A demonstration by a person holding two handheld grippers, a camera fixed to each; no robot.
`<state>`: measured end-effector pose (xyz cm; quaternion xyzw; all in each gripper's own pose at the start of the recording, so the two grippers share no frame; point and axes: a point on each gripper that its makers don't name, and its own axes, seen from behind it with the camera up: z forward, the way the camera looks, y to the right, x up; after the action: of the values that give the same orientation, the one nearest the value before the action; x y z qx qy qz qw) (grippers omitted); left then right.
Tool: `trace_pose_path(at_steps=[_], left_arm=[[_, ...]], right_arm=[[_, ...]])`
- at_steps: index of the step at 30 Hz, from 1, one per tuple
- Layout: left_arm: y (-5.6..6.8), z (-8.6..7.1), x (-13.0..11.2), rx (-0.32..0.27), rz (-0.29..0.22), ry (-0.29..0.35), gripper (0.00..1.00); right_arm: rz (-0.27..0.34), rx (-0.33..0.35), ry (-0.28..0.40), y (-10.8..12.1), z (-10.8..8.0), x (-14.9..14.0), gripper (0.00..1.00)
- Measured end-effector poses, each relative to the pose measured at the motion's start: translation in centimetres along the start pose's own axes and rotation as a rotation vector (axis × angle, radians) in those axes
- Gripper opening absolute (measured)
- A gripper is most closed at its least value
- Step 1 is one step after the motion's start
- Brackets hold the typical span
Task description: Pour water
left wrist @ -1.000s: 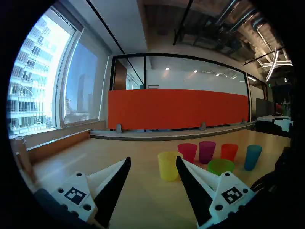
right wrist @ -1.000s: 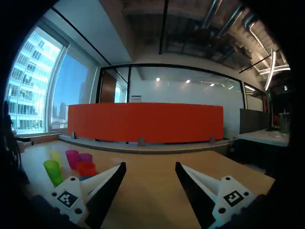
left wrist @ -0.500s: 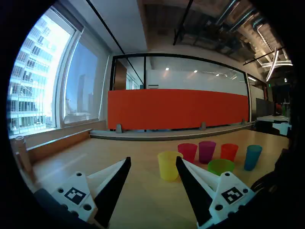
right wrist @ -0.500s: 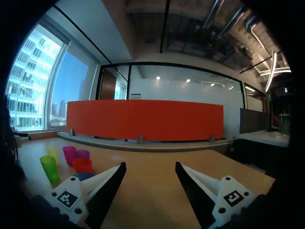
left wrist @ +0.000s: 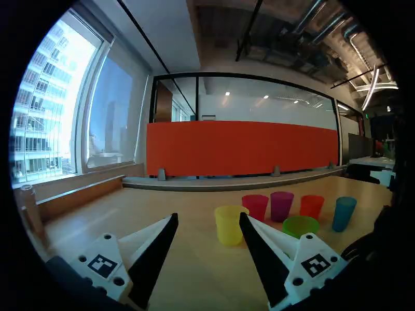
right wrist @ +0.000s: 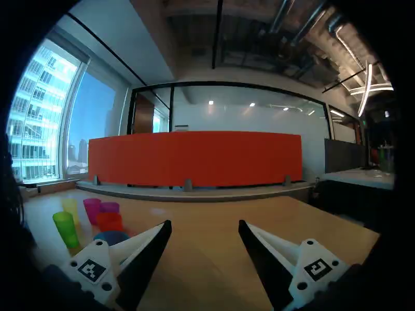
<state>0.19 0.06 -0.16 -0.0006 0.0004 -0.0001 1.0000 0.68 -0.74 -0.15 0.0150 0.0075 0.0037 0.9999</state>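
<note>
Several coloured plastic cups stand on a wooden table [left wrist: 155,207]. In the left gripper view a yellow cup [left wrist: 229,224] is nearest, just beyond my open left gripper [left wrist: 207,228]. Behind it stand a red cup [left wrist: 254,206], a purple cup [left wrist: 281,205], an orange cup [left wrist: 311,205], a blue cup [left wrist: 344,213] and a green cup [left wrist: 300,226]. In the right gripper view the same cluster sits at the lower left: green cup [right wrist: 66,228], yellow cup [right wrist: 70,208], pink cup [right wrist: 92,210], orange cup [right wrist: 109,222], blue cup [right wrist: 111,238]. My right gripper [right wrist: 205,233] is open over bare table.
An orange divider panel [left wrist: 241,147] runs along the table's far edge. Tall windows [left wrist: 49,119] line the left side. A wooden ledge [left wrist: 78,194] borders the table on the left. A dark desk [right wrist: 358,179] stands at the far right.
The right gripper has risen and tilted down slightly, so the cups appear lower and nearer its left finger. The left gripper has held still.
</note>
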Motion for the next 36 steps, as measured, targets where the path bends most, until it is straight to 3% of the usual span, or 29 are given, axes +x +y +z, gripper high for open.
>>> trace_pose_path(at_steps=[36], left_arm=[[-0.02, -0.01, -0.01, 0.0, 0.0, 0.0, 0.87]], right_arm=[[-0.007, -0.003, -0.015, -0.12, 0.29, -0.7, 1.0]])
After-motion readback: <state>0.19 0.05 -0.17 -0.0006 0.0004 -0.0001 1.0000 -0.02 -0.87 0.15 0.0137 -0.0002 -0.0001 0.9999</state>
